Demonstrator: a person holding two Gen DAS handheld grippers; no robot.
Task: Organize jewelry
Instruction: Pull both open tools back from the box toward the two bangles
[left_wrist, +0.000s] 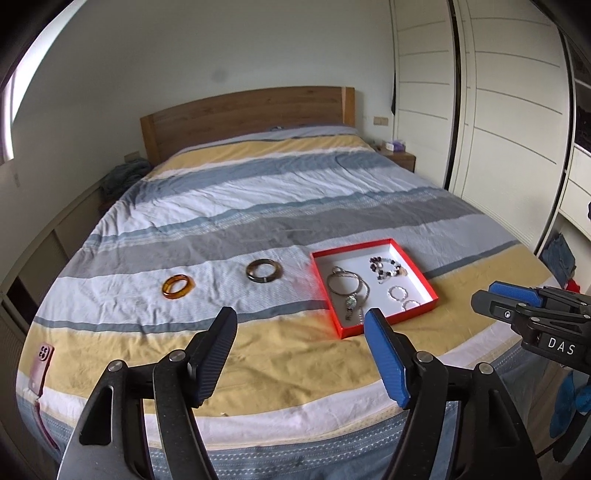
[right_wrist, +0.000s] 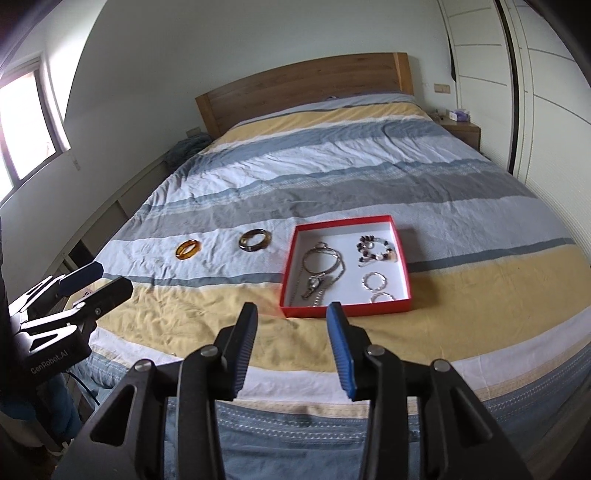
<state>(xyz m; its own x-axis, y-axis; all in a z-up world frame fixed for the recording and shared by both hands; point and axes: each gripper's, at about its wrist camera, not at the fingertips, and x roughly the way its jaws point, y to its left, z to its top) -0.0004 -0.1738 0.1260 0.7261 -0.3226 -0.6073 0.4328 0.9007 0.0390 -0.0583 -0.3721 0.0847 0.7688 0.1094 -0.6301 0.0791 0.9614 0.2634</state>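
An open red tray (left_wrist: 413, 312) (right_wrist: 376, 307) with a white floor lies on the striped bedspread. In it are silver hoops with a wristwatch (left_wrist: 351, 303) (right_wrist: 314, 284), a beaded bracelet (left_wrist: 388, 267) (right_wrist: 376, 251) and two small silver bracelets (left_wrist: 399, 292) (right_wrist: 375, 280). Left of the tray lie a brown-grey bangle (left_wrist: 251, 271) (right_wrist: 243, 242) and, further left, an amber bangle (left_wrist: 166, 286) (right_wrist: 180, 251). My left gripper (left_wrist: 300, 315) (right_wrist: 99, 280) hovers open and empty over the yellow stripe, short of the bangles. My right gripper (right_wrist: 291, 310) (left_wrist: 495, 295) is open and empty, just before the tray's near wall.
A pink phone (left_wrist: 42, 365) lies at the bed's near left corner. The wooden headboard (left_wrist: 251, 110) stands at the far end, a bedside table (left_wrist: 400, 158) beside it. White wardrobe doors (left_wrist: 517, 129) line the right side. A window (right_wrist: 26, 122) is on the left.
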